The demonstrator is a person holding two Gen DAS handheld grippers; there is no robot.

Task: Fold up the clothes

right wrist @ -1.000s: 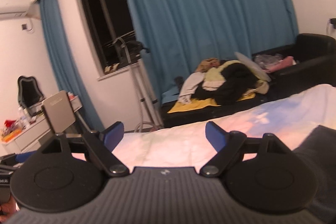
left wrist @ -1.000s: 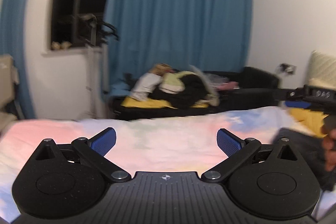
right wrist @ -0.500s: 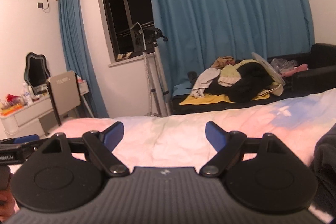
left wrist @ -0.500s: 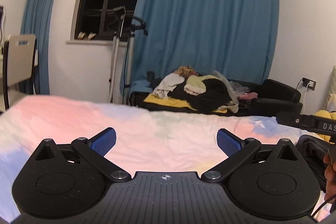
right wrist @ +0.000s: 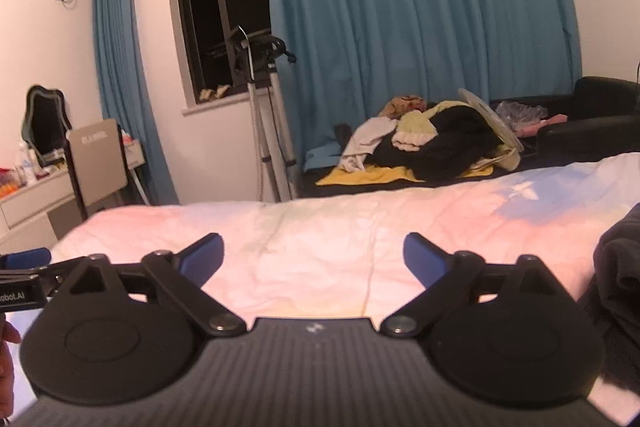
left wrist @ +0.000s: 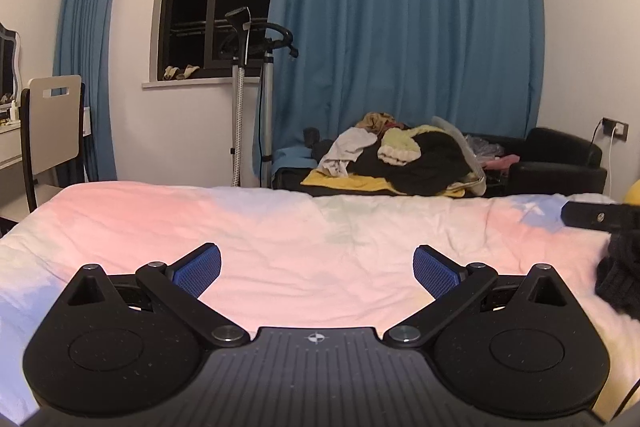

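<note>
A dark knitted garment (left wrist: 618, 277) lies on the bed at the right edge of the left wrist view; it shows again as a dark heap (right wrist: 618, 267) at the right of the right wrist view. My left gripper (left wrist: 316, 269) hovers open over the pastel bedspread (left wrist: 280, 227), holding nothing, left of the garment. My right gripper (right wrist: 314, 257) is open too, empty, with the garment just to its right. The right gripper's body (left wrist: 600, 217) pokes in at the left view's right edge. The left gripper (right wrist: 24, 263) and a hand (right wrist: 6, 355) show at the right view's left edge.
Beyond the bed's far edge a pile of clothes (left wrist: 404, 159) lies on a black sofa (left wrist: 560, 163). A garment steamer stand (left wrist: 244, 99) is by the window and blue curtains (left wrist: 400, 27). A chair (left wrist: 52, 131) and a dresser (right wrist: 36, 195) stand at the left.
Both views have swung up and leftwards, showing more of the bed's left side, the chair and the window. The dark garment has slid towards the right edges. Both grippers stayed open.
</note>
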